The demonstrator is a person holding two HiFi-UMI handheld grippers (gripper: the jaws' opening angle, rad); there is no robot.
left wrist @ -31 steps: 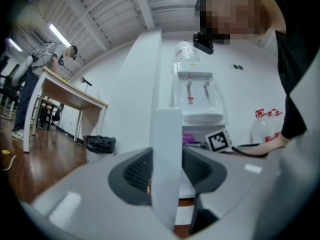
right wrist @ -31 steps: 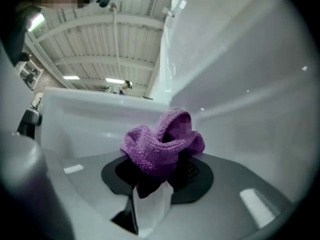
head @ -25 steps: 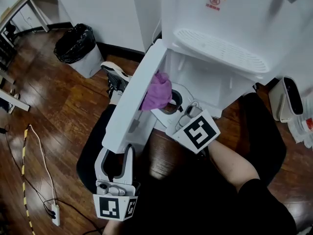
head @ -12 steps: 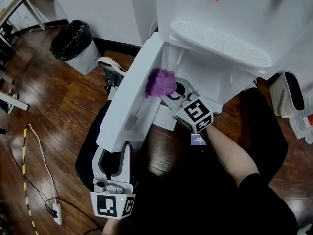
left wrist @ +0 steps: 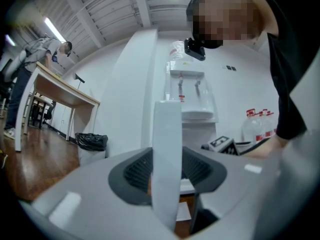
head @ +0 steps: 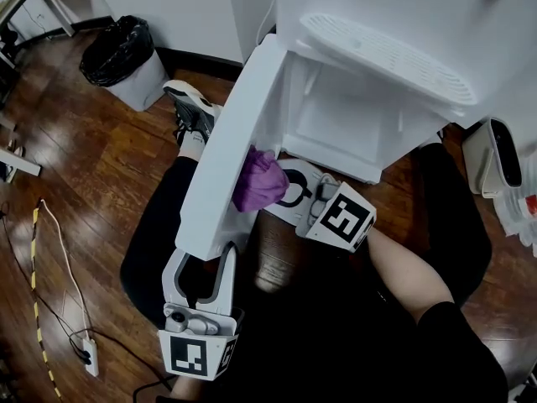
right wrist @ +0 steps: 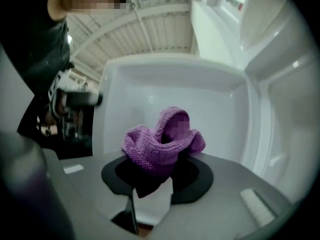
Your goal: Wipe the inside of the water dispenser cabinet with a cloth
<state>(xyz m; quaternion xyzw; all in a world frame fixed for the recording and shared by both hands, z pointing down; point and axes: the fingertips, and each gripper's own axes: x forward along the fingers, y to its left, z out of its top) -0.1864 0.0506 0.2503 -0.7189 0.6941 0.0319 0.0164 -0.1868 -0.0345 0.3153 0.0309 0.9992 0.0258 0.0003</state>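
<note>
The white water dispenser [head: 403, 23] stands with its lower cabinet [head: 336, 124] open. Its door [head: 231, 154] swings out toward me. My left gripper [head: 201, 263] is shut on the door's free edge [left wrist: 167, 149], which stands as a white strip between the jaws. My right gripper [head: 273, 187] is shut on a bunched purple cloth [head: 258, 179]. The cloth presses against the door's inner face, low down and outside the cabinet opening. In the right gripper view the cloth [right wrist: 162, 141] fills the jaws of the right gripper [right wrist: 160, 176], facing the recessed white door panel [right wrist: 200, 99].
A waste bin with a black bag [head: 126, 49] stands on the wooden floor at upper left, with a shoe [head: 189, 107] beside the door. A cable and power strip [head: 84, 355] lie at lower left. A white device [head: 495, 162] stands right of the dispenser.
My right gripper has carried the cloth down the door's inner face, away from the cabinet opening and toward me. The left gripper has kept its hold on the door edge.
</note>
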